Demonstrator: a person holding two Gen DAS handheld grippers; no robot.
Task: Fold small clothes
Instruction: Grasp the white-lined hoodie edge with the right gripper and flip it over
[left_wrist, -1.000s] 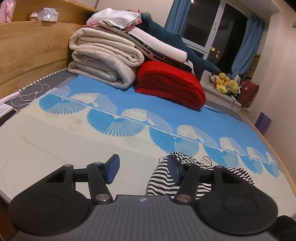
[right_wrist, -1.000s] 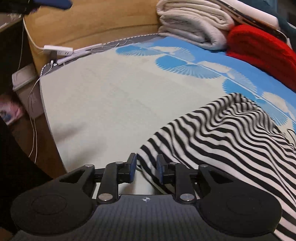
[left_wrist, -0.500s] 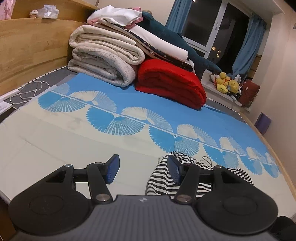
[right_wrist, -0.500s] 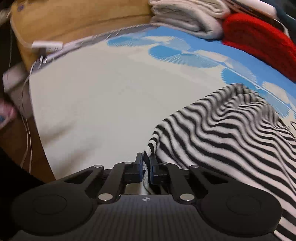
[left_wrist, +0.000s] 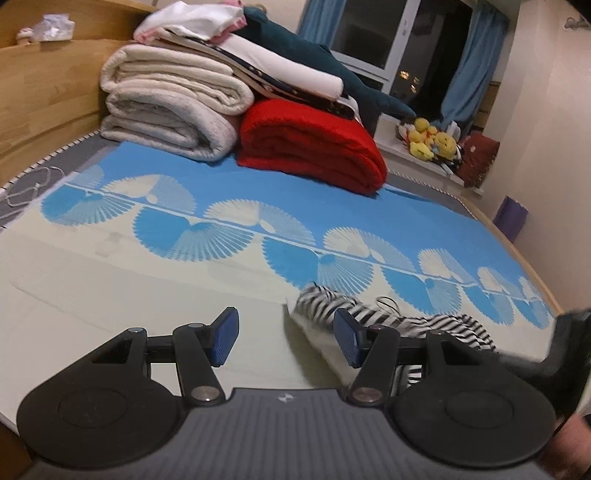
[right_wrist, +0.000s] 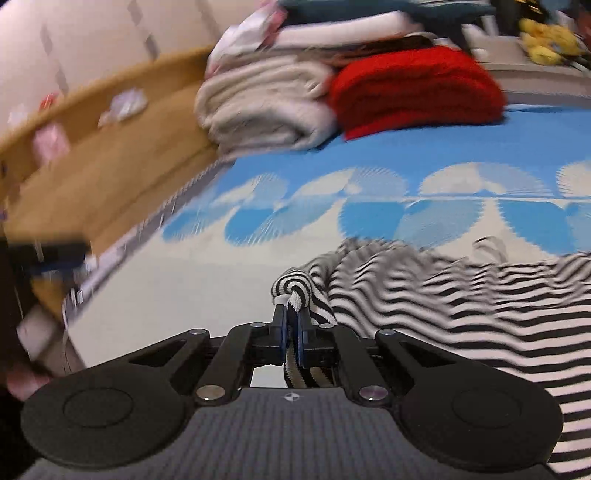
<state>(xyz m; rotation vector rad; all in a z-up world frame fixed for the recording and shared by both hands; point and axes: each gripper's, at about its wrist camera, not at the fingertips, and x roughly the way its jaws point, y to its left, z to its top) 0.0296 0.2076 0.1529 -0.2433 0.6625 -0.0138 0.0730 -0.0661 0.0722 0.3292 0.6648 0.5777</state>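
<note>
Your right gripper (right_wrist: 291, 326) is clamped on a bunched edge of the striped garment (right_wrist: 443, 295), lower centre of its view, lifting it for the 1st fold (my reading). Your left gripper (left_wrist: 284, 339) gapes empty, the cloth just right of it. Next, pinch the opposite edge. Count: 1 garment, 2 grippers, 1 red blanket (left_wrist: 314, 144).
</note>
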